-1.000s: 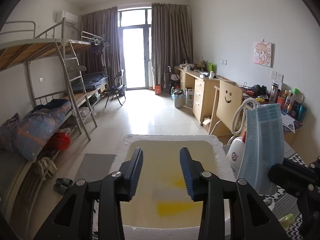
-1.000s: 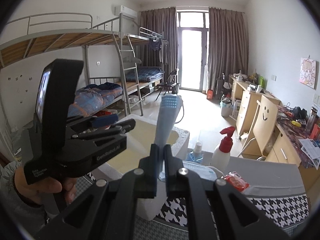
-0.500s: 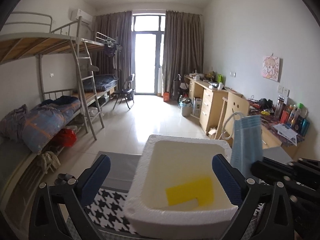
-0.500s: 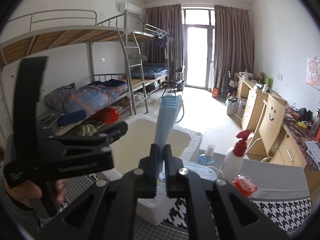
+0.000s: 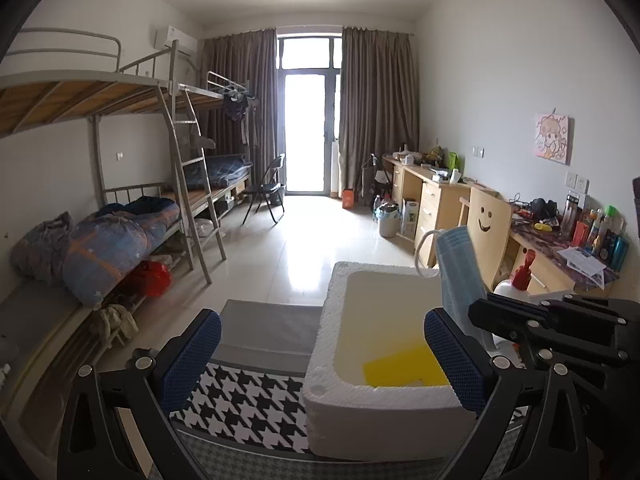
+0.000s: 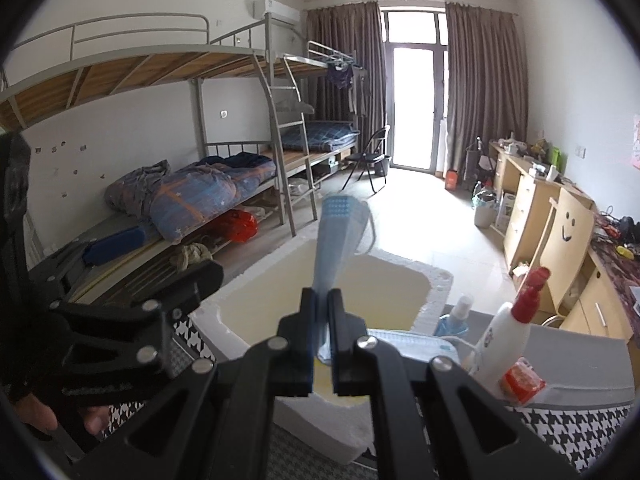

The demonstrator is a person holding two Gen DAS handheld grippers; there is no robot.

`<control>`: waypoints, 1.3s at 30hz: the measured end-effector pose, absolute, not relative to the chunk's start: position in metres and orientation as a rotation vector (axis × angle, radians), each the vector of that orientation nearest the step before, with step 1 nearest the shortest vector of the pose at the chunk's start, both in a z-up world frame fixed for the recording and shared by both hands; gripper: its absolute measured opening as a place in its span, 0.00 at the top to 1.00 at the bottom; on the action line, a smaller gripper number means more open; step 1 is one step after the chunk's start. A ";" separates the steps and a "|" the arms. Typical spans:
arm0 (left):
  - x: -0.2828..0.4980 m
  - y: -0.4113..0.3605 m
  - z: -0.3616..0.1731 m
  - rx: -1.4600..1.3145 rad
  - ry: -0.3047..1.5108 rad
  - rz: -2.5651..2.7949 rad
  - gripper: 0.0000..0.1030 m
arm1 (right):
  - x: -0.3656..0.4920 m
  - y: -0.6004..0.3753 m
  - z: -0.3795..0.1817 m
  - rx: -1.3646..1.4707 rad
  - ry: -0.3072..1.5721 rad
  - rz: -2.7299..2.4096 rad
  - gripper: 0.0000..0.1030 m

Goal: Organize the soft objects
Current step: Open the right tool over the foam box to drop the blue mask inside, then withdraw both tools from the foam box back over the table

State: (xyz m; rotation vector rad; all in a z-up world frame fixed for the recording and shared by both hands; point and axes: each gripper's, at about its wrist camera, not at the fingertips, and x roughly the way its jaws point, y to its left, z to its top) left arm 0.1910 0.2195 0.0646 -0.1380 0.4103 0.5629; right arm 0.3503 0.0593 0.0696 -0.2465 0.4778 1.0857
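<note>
Left gripper (image 5: 322,360): fingers (image 5: 188,356) spread wide, blue-padded, nothing between them. The near left corner of a white foam box (image 5: 320,360) sits in the gap; the right pad overlaps the box's right wall. Inside the box, just ahead of the right pad, lies a yellow cloth (image 5: 404,368) (flat on the floor of the box).

Right gripper (image 6: 323,344): fingers pressed together on the lower end of a blue face mask (image 6: 336,240). The mask stands up from the fingertips, folded narrow, its ear loop (image 6: 370,232) hanging off to the right. Directly beyond and below the fingertips is the foam box (image 6: 436,292), so the mask is held above the box's opening, not resting in it. In the left wrist view the same mask (image 5: 456,280) rises just right of the right pad, over the box's right wall, clamped by the right gripper (image 5: 484,312).

Right of the right gripper's fingers: a white pump bottle with red top (image 6: 508,328), a small blue spray bottle (image 6: 454,320), a red packet (image 6: 522,380), and a stack of masks (image 6: 412,344) close behind the fingertips. All stand on a table with a houndstooth cloth (image 5: 248,400). Left of the fingers, the left gripper (image 6: 120,320) shows dark, with a hand (image 6: 36,416) below it.
</note>
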 end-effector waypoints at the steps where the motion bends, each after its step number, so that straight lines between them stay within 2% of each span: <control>1: 0.190 0.221 0.064 -0.140 0.412 0.564 0.01 | 0.351 0.062 0.069 -0.248 0.484 1.086 0.92; 10: 0.183 0.229 0.057 -0.151 0.424 0.572 0.01 | 0.358 0.073 0.061 -0.267 0.520 1.099 0.91; 12: 0.182 0.231 0.056 -0.162 0.421 0.579 0.01 | 0.359 0.075 0.059 -0.276 0.531 1.101 0.82; 14: 0.181 0.232 0.055 -0.165 0.426 0.579 0.01 | 0.358 0.075 0.057 -0.270 0.544 1.110 0.61; 17: 0.179 0.233 0.056 -0.166 0.423 0.584 0.01 | 0.359 0.075 0.057 -0.258 0.552 1.091 0.46; 19: 0.179 0.234 0.057 -0.166 0.425 0.587 0.01 | 0.358 0.072 0.060 -0.245 0.546 1.086 0.40; 30: 0.167 0.227 0.064 -0.169 0.408 0.597 0.01 | 0.347 0.049 0.073 -0.218 0.497 1.040 0.37; 37: 0.158 0.214 0.070 -0.148 0.399 0.582 0.01 | 0.335 0.024 0.082 -0.172 0.433 1.007 0.15; 39: 0.155 0.210 0.072 -0.142 0.393 0.580 0.01 | 0.331 0.020 0.083 -0.165 0.426 1.001 0.12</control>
